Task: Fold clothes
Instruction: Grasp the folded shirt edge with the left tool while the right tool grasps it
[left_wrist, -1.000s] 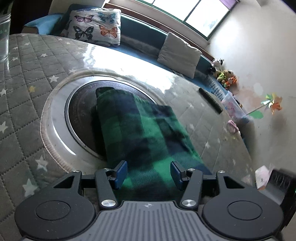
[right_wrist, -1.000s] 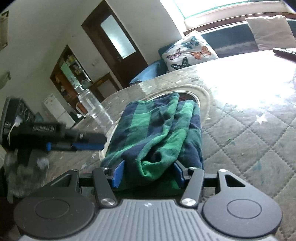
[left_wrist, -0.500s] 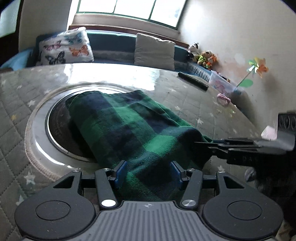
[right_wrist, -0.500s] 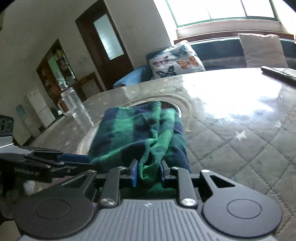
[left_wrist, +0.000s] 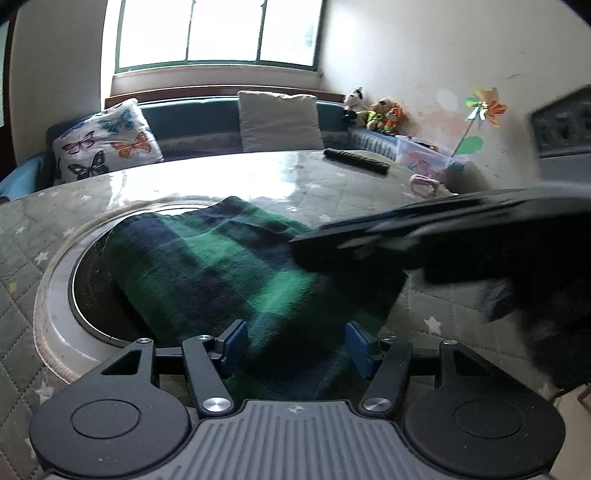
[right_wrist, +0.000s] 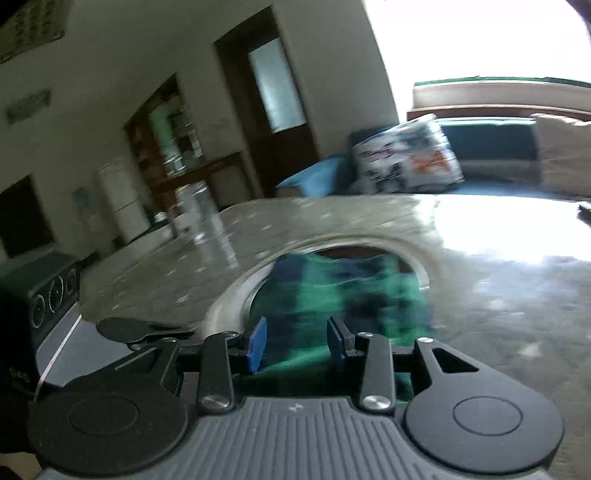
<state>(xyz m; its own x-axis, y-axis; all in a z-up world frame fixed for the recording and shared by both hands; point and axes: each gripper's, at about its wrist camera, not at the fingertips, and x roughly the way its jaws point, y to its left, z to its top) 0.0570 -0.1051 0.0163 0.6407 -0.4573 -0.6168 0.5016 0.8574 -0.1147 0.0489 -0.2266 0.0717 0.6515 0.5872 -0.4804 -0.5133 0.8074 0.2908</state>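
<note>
Two grippers close in on one green-and-navy plaid cloth (left_wrist: 236, 273), which lies as a thick, rounded bundle on the quilted star-patterned table cover (left_wrist: 22, 266), its far end draped over the round inset ring (left_wrist: 55, 306) in the table's middle and its near end coming right up to the tools. The left gripper (left_wrist: 295, 345) has its jaws wide apart with the cloth's near end running between the blue pads, nothing pinched. The right gripper (right_wrist: 297, 341) also stands with its jaws apart, narrower than the left pair, the cloth just beyond and below its tips; the view is motion-blurred, so I cannot tell whether a pad touches fabric. In the left wrist view the right tool's dark body crosses over the bundle's right side. The bundle's long axis runs away from both jaws, roughly along each tool's forward line, so both face an end, not a long side. The left looks nearer, already straddling the end. The cloth lies doubled over; whether another fold is due, one look cannot settle.
</note>
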